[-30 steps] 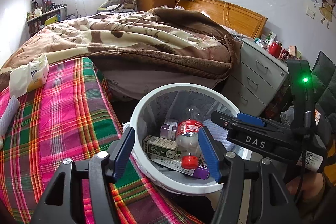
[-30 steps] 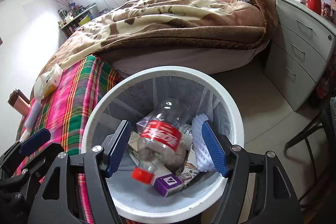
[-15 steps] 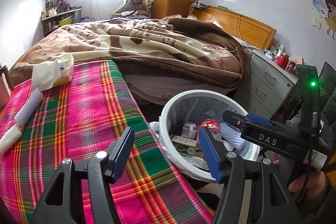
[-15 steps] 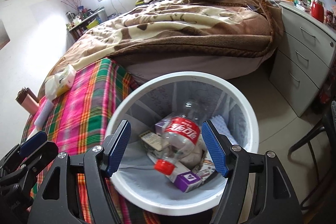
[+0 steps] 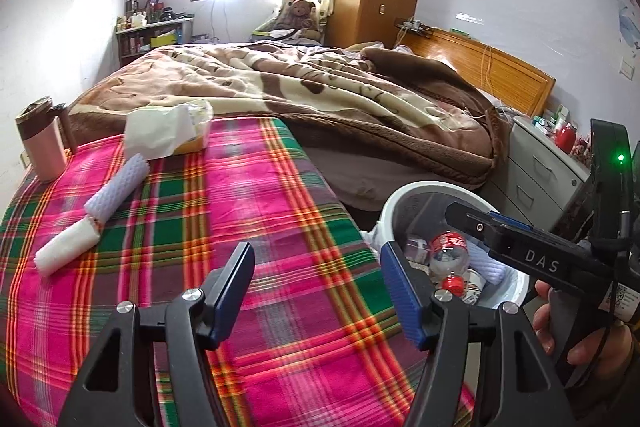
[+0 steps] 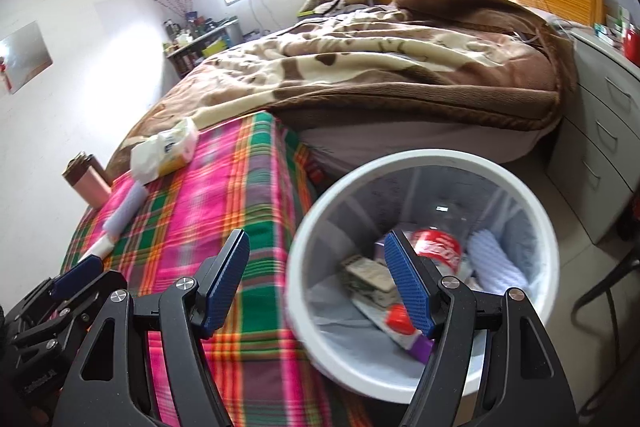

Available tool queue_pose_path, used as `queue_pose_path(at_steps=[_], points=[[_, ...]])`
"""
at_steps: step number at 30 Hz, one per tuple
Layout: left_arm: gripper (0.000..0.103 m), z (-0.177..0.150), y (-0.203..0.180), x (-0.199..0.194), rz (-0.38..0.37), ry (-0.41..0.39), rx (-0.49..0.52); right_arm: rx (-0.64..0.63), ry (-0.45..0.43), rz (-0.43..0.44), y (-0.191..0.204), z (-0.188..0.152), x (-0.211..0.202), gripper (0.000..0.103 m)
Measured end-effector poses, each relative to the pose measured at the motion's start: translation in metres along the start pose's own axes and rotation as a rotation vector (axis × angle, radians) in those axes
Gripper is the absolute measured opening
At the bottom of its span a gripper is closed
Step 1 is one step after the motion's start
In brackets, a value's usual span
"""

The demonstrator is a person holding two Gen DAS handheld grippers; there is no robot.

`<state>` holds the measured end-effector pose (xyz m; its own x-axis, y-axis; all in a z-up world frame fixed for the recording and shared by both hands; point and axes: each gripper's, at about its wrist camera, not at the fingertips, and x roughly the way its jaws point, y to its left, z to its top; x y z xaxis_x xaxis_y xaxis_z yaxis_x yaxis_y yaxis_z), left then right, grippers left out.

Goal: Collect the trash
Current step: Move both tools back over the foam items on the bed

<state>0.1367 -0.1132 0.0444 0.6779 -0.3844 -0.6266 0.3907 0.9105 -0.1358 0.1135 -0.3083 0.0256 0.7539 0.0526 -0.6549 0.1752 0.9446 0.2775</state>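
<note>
Over the plaid worktop [image 5: 248, 195] we see the left gripper [image 5: 318, 291] with its fingers spread fairly wide and nothing between them. Beside the worktop's edge stands the white bin [image 6: 424, 163], and the right gripper [image 6: 320, 283] hangs over its near rim, fingers wide and empty too. Inside the bin lie a clear bottle [image 6: 438, 247] with a red label, a foam sleeve [image 6: 496, 263] and some small boxes [image 6: 368, 279]. Left on the worktop we find two more foam rolls [image 5: 116, 187] [image 5: 66, 245] end to end, a tissue pack [image 5: 168, 129] and, at the far corner, a pink flask [image 5: 40, 139]. Behind it all is the bed [image 5: 320, 87].
</note>
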Motion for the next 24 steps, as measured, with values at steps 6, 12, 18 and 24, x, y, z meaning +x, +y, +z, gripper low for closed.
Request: queue_pose_path(at_steps=[6, 12, 18, 24], points=[[0.068, -0.005, 0.028, -0.008, 0.042, -0.012, -0.03, -0.032, 0.004, 0.038, 0.023, -0.001, 0.009, 0.072], [0.068, -0.01, 0.063, -0.014, 0.097, -0.014, -0.064, -0.063, 0.01, 0.078, 0.048, 0.0, 0.02, 0.072], [0.068, -0.014, 0.106, -0.016, 0.15, -0.003, -0.114, -0.102, 0.028, 0.113, 0.075, 0.0, 0.036, 0.072], [0.069, -0.016, 0.146, -0.018, 0.201, 0.001, -0.158, -0.136, 0.055, 0.138, 0.1, 0.003, 0.056, 0.072]])
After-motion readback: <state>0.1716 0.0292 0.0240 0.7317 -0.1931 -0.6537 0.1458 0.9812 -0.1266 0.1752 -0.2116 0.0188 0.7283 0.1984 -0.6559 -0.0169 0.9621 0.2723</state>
